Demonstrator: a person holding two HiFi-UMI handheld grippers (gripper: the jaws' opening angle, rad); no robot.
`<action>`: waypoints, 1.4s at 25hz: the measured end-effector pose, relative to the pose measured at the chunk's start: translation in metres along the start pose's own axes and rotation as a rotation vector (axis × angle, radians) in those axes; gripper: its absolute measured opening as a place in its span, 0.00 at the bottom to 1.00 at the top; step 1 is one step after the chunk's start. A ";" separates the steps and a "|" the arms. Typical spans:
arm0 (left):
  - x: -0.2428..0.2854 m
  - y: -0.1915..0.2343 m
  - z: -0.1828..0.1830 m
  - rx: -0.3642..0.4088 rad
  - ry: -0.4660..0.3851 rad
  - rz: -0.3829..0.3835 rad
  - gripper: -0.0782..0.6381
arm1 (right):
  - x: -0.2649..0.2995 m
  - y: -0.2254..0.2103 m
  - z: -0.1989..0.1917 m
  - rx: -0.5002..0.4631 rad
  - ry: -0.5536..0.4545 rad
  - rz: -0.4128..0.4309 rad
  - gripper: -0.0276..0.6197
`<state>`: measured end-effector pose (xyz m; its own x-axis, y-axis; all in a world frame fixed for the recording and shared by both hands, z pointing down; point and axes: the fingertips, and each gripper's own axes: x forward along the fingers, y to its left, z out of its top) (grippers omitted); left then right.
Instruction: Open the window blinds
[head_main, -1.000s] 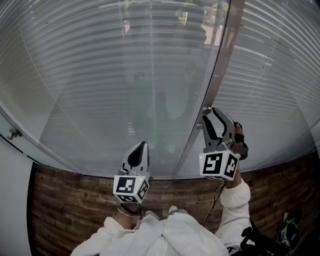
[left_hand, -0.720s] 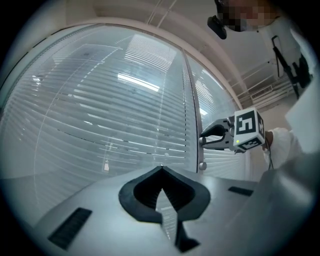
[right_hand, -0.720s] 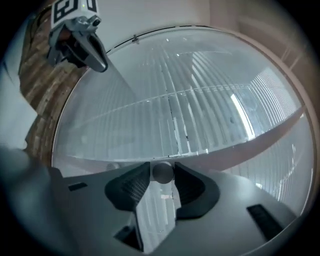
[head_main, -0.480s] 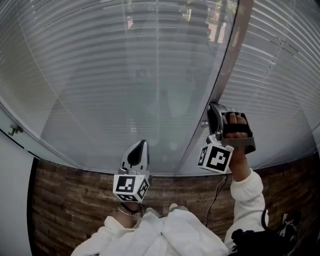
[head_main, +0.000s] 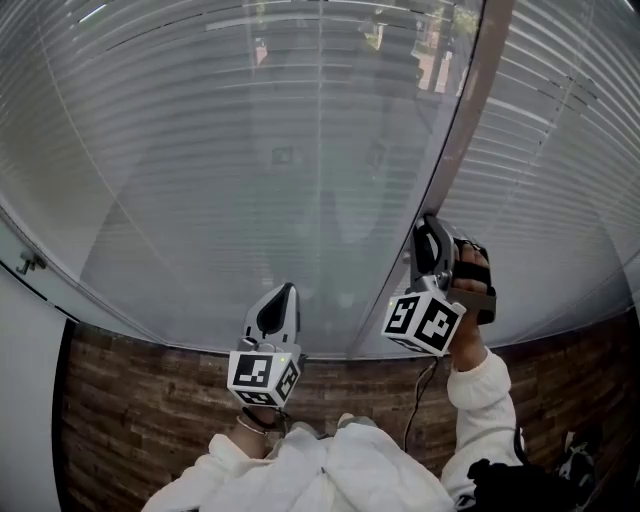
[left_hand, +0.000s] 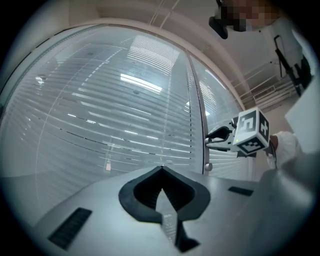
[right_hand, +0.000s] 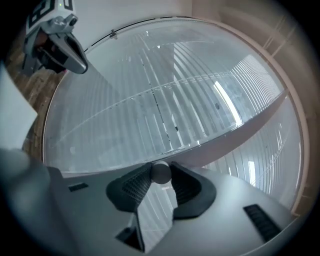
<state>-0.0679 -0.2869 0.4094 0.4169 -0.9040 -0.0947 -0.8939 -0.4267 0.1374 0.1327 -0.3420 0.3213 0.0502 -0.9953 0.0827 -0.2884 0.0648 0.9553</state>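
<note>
Slatted blinds (head_main: 250, 150) hang shut behind the glass, on both sides of a grey upright frame (head_main: 455, 150). My right gripper (head_main: 428, 232) is at that frame. In the right gripper view its pads hold a small round knob (right_hand: 161, 172) between them; the jaws have just been closing on it. The left gripper view shows the right gripper (left_hand: 212, 137) against the frame, with a second small knob (left_hand: 208, 166) just below it. My left gripper (head_main: 283, 295) points at the glass lower left of the frame, shut and empty, with its pads (left_hand: 161, 172) together.
A brick ledge (head_main: 150, 400) runs under the window. A small metal bracket (head_main: 27, 267) sticks out at the window's left edge beside a white wall (head_main: 20, 350). A cable (head_main: 415, 400) hangs from the right gripper.
The right gripper has rolled about its own axis at the frame, so its marker cube shows a different face. The left gripper has stayed where it was.
</note>
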 end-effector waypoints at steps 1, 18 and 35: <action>0.000 -0.001 0.000 0.001 0.000 -0.002 0.10 | 0.000 -0.001 0.000 0.026 -0.001 0.002 0.25; -0.006 0.004 -0.004 -0.012 0.013 0.005 0.10 | 0.000 -0.008 -0.003 0.414 -0.016 0.021 0.25; -0.006 0.004 -0.005 -0.016 0.016 0.003 0.10 | 0.000 -0.012 -0.005 0.722 -0.029 0.020 0.25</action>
<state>-0.0731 -0.2829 0.4158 0.4171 -0.9055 -0.0785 -0.8925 -0.4244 0.1531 0.1409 -0.3429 0.3110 0.0159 -0.9966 0.0810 -0.8492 0.0293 0.5272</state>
